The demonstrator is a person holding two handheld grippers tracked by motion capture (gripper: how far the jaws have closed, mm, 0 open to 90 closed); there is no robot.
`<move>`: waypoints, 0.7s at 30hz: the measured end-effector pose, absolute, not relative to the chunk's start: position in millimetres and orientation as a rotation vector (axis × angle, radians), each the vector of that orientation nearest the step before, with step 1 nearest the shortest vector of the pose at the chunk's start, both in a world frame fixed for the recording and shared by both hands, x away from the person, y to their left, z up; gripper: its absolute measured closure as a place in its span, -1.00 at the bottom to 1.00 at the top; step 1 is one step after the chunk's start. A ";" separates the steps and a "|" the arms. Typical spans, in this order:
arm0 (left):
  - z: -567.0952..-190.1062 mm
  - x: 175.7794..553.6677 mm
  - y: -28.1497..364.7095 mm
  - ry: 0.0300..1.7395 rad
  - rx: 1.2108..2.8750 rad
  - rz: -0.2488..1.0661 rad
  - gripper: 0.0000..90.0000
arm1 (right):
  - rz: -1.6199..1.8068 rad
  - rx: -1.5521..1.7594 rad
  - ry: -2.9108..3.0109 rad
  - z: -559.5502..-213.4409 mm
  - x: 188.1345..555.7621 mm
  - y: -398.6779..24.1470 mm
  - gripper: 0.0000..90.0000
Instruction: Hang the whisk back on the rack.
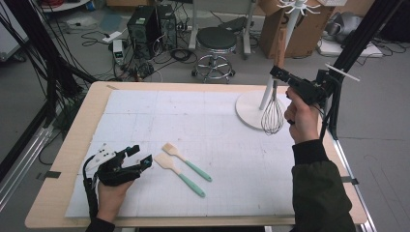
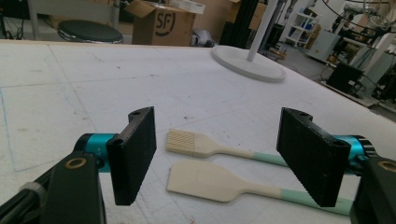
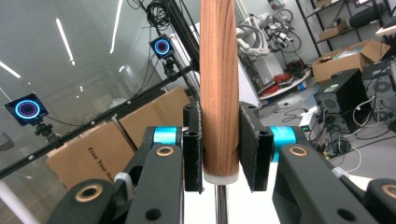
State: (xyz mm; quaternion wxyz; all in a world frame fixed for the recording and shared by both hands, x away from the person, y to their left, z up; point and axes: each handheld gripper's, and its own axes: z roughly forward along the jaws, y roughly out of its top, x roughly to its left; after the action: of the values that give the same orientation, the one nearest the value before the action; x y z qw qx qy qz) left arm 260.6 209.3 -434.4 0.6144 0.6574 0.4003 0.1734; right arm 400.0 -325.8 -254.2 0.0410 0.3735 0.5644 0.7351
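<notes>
**Gripping a whisk above the counter**

Pinching the wooden handle (image 3: 219,93) of a whisk (image 1: 272,116), the right gripper (image 1: 280,73) is holding it upright (wire loops hanging down) just beside the white stand (image 1: 251,108) at the counter's (image 1: 63,188) far right. The left gripper (image 1: 140,154) is sitting low at the near left, fingers (image 2: 135,154) spread wide, with a spatula (image 2: 219,183) and a ridged brush (image 2: 196,143) lying side by side just ahead of them.

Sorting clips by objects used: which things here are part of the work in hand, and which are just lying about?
In use:
- metal whisk with wooden handle, clamped in right gripper
- white rack stand beside it

Lying about:
- two cream spatulas with mint-green handles, in front of open left gripper
- black stool on the floor
</notes>
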 end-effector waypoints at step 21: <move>-433.2 258.9 212.1 0.911 1.507 0.393 -0.35 | 2.252 1.153 1.660 -224.1 426.2 -322.1 0.63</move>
State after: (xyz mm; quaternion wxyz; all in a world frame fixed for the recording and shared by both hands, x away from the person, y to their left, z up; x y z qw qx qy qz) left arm 258.9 212.1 -433.2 0.6200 0.6553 0.3961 0.1711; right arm 426.2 -322.1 -224.1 0.0578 0.3805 0.5475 0.7430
